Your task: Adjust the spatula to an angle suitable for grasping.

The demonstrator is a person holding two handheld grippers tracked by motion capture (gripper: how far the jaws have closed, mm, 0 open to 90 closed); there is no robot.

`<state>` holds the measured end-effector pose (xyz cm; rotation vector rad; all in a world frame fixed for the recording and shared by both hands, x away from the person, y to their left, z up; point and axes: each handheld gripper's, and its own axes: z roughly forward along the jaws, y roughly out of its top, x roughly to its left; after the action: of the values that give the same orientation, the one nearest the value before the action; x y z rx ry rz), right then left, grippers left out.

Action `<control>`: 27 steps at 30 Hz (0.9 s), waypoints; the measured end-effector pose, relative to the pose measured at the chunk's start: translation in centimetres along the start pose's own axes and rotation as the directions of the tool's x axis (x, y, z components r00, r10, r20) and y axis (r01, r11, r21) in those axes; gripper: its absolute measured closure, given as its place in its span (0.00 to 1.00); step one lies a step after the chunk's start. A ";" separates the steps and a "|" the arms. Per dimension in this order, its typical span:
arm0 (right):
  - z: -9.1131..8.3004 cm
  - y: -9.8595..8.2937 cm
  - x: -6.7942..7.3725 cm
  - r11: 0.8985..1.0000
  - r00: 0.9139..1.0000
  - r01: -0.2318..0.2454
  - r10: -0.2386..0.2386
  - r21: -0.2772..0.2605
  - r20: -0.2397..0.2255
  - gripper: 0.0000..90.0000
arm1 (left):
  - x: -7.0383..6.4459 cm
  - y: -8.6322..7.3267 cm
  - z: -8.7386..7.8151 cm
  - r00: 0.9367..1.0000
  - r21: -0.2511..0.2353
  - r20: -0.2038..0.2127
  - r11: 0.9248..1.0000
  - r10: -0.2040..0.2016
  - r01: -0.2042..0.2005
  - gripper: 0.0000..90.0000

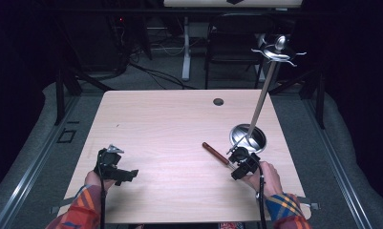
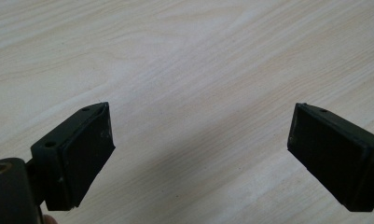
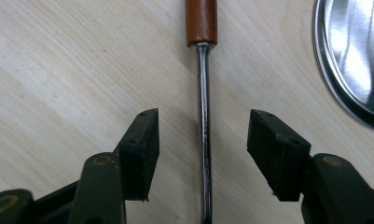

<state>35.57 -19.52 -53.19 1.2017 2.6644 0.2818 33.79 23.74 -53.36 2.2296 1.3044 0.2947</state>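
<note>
A utensil with a brown wooden handle (image 1: 212,151) and a thin chrome shaft (image 3: 204,121) lies flat on the wooden table (image 1: 170,124). My right gripper (image 1: 240,161) is open over the shaft: in the right gripper view the shaft runs up between the two jaws without touching them, and the handle (image 3: 201,21) lies beyond the tips. Just right of it stands a tall metal stand with a round shiny base (image 1: 248,135) and hooked arms at the top (image 1: 279,50). My left gripper (image 1: 116,167) hovers open over bare table at the near left, jaws wide apart (image 2: 201,140).
The stand's base rim (image 3: 350,60) lies close to my right gripper's right jaw. A small round grommet hole (image 1: 218,101) sits near the table's far edge. A black chair (image 1: 234,40) and cables are on the floor behind the table.
</note>
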 end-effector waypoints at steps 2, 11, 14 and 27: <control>0.1 0.3 0.0 1.000 1.000 0.022 -0.022 0.016 0.011 0.53 | 0.0 0.1 0.1 1.000 0.005 0.004 1.000 0.005 -0.005 0.07; 0.7 1.8 0.1 0.999 0.999 0.038 -0.038 0.004 0.017 0.70 | 0.1 -0.4 -0.2 1.000 0.001 -0.004 1.000 -0.002 0.002 0.08; 0.7 2.2 0.0 0.999 0.999 0.037 -0.037 0.008 0.002 0.77 | 0.2 -0.5 -0.4 1.000 -0.002 -0.009 1.000 -0.002 0.002 0.08; 1.7 3.1 0.1 0.997 0.997 0.076 -0.076 0.024 0.006 0.81 | 0.1 -0.6 -0.3 1.000 0.006 -0.014 1.000 0.004 -0.004 0.08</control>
<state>38.14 -17.23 -54.00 1.1033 2.7076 0.2338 33.26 24.16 -53.39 2.2392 1.3098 0.3097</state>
